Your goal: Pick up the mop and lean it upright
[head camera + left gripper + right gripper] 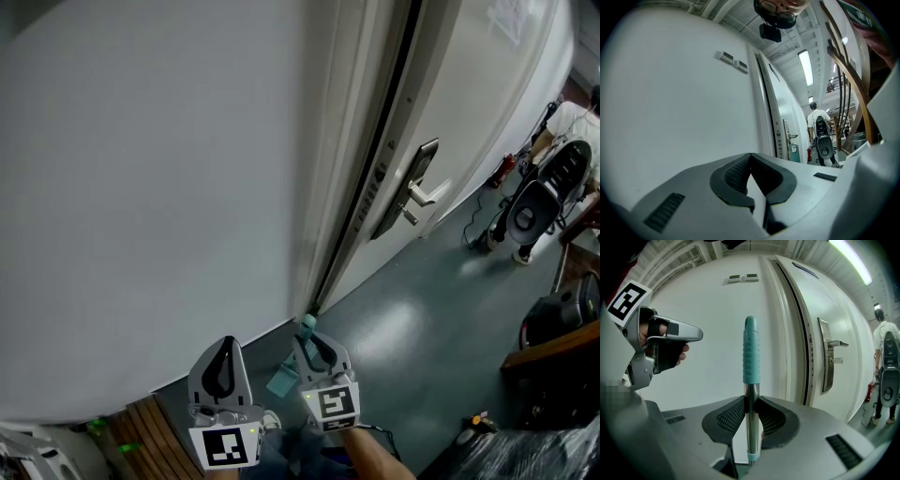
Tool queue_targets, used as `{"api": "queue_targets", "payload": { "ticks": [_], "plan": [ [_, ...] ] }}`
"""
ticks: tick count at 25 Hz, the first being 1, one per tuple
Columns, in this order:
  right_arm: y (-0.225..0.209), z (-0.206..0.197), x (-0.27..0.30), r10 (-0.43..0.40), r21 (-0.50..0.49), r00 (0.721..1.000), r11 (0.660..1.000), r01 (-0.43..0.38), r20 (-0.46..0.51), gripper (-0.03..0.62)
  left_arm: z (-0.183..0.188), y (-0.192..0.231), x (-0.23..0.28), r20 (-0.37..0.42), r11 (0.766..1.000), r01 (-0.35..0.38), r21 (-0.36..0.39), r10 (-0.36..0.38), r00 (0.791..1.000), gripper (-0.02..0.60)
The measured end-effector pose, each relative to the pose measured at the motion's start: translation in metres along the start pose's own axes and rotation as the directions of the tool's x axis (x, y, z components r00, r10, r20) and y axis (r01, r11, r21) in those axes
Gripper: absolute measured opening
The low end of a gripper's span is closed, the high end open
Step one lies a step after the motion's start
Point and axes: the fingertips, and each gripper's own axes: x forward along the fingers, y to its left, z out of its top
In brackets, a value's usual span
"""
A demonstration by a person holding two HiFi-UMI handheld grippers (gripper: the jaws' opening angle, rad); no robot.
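Note:
The mop handle stands upright near the white wall (141, 187). Its teal grip (751, 355) rises above a shiny metal shaft (751, 427). My right gripper (751, 401) is shut on that shaft just below the grip. In the head view only the teal handle tip (307, 324) shows, above the right gripper (313, 343). A teal piece (281, 381) lies lower down between the two grippers. My left gripper (225, 351) hangs beside it to the left, clear of the mop. Its jaws are shut with nothing between them, seen in the left gripper (750, 157) view. The mop head is hidden.
A white door (469, 103) with a metal lever handle (418, 192) stands right of the wall. A person with a black machine (539, 202) is farther along the grey floor (412, 319). Wooden slats (155, 431) lie at the lower left, dark bags (562, 319) at the right.

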Motion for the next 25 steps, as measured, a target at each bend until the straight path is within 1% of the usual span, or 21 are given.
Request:
{"api": "queue_targets", "payload": {
  "ticks": [6,9,14,25],
  "plan": [
    [-0.006,-0.001,0.009,-0.018,0.012,1.000,1.000,0.018,-0.004,0.095,-0.001,0.003,0.001,0.000,1.000,-0.005,-0.002,0.005,1.000,0.012],
    [-0.008,0.003,0.018,-0.025,0.017,1.000,1.000,0.025,0.011,0.095,0.000,0.004,0.002,0.002,1.000,-0.007,-0.001,0.007,1.000,0.012],
    [-0.009,0.006,0.032,-0.025,0.022,1.000,0.999,0.025,-0.010,0.095,0.001,0.006,0.002,0.003,1.000,-0.008,-0.001,0.008,1.000,0.012],
    [-0.016,0.012,0.071,-0.046,0.024,0.999,0.999,0.046,-0.014,0.095,-0.005,0.013,0.005,-0.011,1.000,-0.016,0.002,0.016,1.000,0.012]
  ]
}}
